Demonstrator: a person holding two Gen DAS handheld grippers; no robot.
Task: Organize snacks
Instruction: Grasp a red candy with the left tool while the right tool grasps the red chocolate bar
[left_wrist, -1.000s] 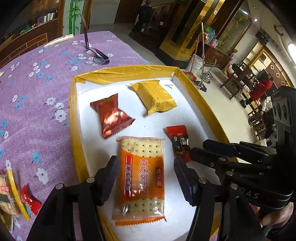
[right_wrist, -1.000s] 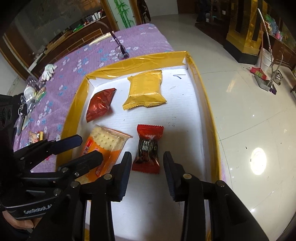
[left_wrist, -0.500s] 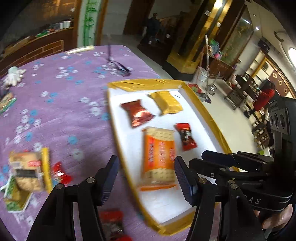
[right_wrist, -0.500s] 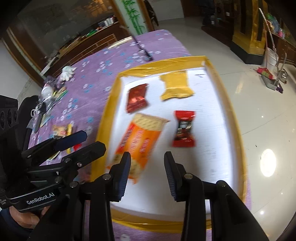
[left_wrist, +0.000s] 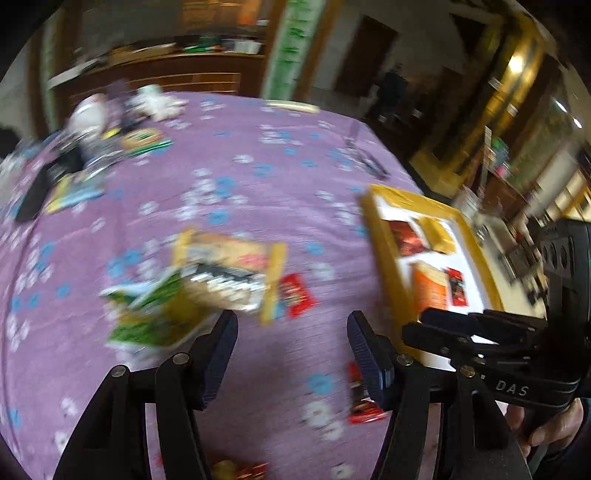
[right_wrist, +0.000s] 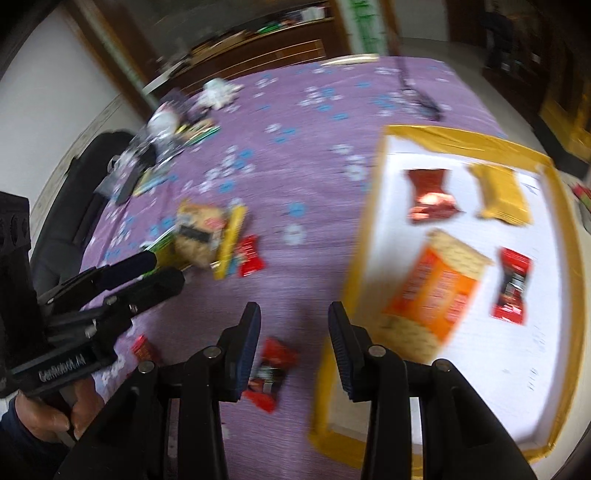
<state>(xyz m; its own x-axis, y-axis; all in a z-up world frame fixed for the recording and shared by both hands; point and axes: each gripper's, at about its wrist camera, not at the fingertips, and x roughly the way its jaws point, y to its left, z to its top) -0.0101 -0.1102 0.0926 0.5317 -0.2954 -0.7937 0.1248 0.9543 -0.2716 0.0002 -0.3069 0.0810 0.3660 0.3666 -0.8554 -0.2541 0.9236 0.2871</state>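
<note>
We are between picks: both claws hang over the purple cloth (right_wrist: 314, 177), away from the tray (right_wrist: 384, 155), with nothing between their jaws. The left claw (left_wrist: 291, 343) stands about half open and empty; the right claw (right_wrist: 293, 338) is narrower but also open and empty.

To do this step well, we judge each claw should settle on one snack. For the right claw the small red packet (right_wrist: 271, 373) lying just under its jaws is the natural choice; we should centre the jaws across its narrow middle and come down straight. The left claw faces the loose pile (left_wrist: 207, 280), where a pale wrapper, a green packet and a yellow stick overlap, with a red candy (left_wrist: 295, 295) at the pile's right edge. Taking that candy, or another single piece at the edge, seems safer than grabbing into the heap. The blur suggests we should slow down before closing.

The tray, white inside with a yellow rim, holds four snacks lying apart: a dark red packet (right_wrist: 430, 197), a yellow packet (right_wrist: 504, 197), an orange cracker pack (right_wrist: 432, 291) and a red candy bar (right_wrist: 511, 286). Bare floor remains along its near side.
</note>
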